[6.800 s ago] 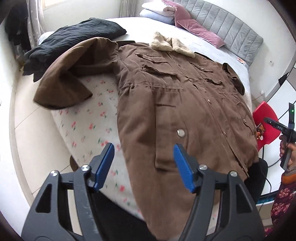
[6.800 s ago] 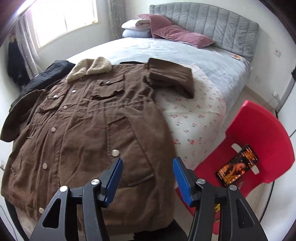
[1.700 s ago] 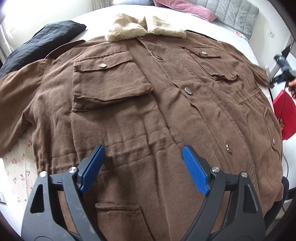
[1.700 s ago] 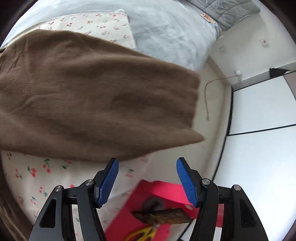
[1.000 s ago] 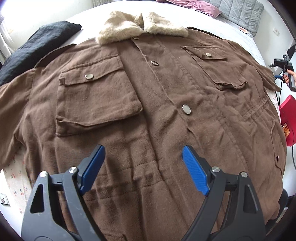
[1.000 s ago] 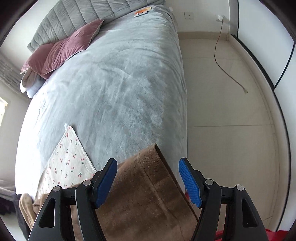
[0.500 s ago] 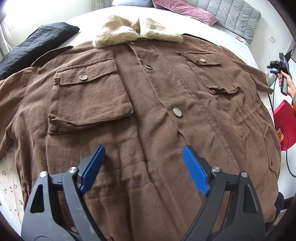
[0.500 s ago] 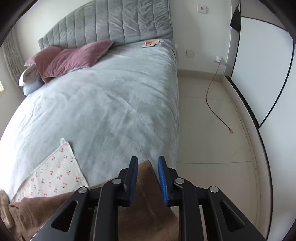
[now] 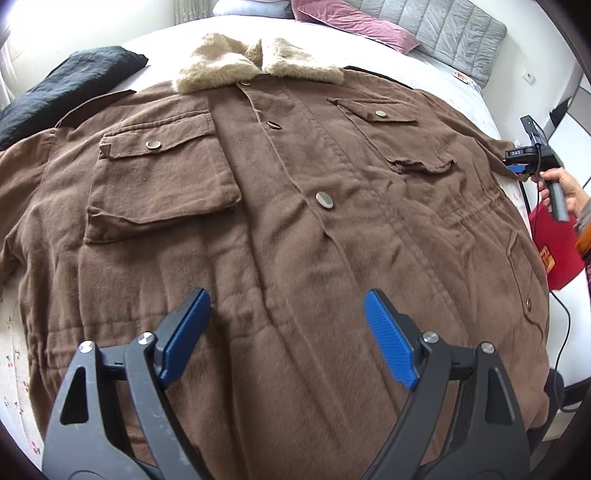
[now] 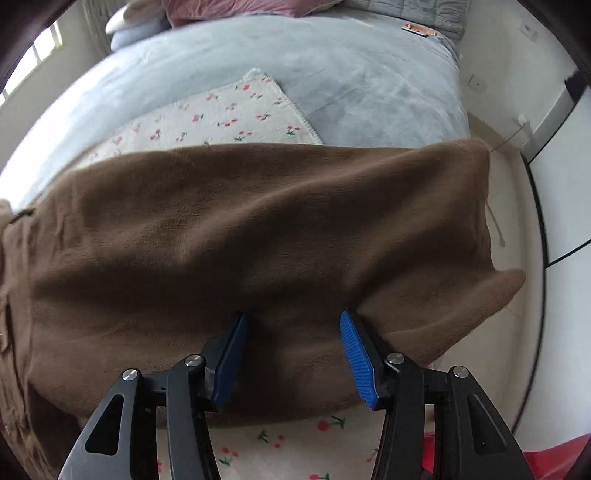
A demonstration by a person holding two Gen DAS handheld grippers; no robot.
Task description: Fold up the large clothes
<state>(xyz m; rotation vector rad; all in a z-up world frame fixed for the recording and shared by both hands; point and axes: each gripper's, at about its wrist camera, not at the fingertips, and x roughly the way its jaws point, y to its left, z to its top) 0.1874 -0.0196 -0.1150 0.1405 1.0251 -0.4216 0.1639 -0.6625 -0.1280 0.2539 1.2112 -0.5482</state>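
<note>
We see the brown coat [image 9: 295, 206] spread face up across the bed [image 10: 369, 74], its fur collar [image 9: 258, 64] at the far end. Its sleeve [image 10: 258, 236] stretches sideways over the cherry-print blanket [image 10: 221, 114]. Our left gripper [image 9: 284, 332] hovers parted above the coat's waist. Our right gripper [image 10: 291, 350] stands apart, sleeve cloth between its pads.

One brown coat [image 9: 295, 221], two pink pillows [image 9: 354, 24], one red chair [image 9: 554, 247]
</note>
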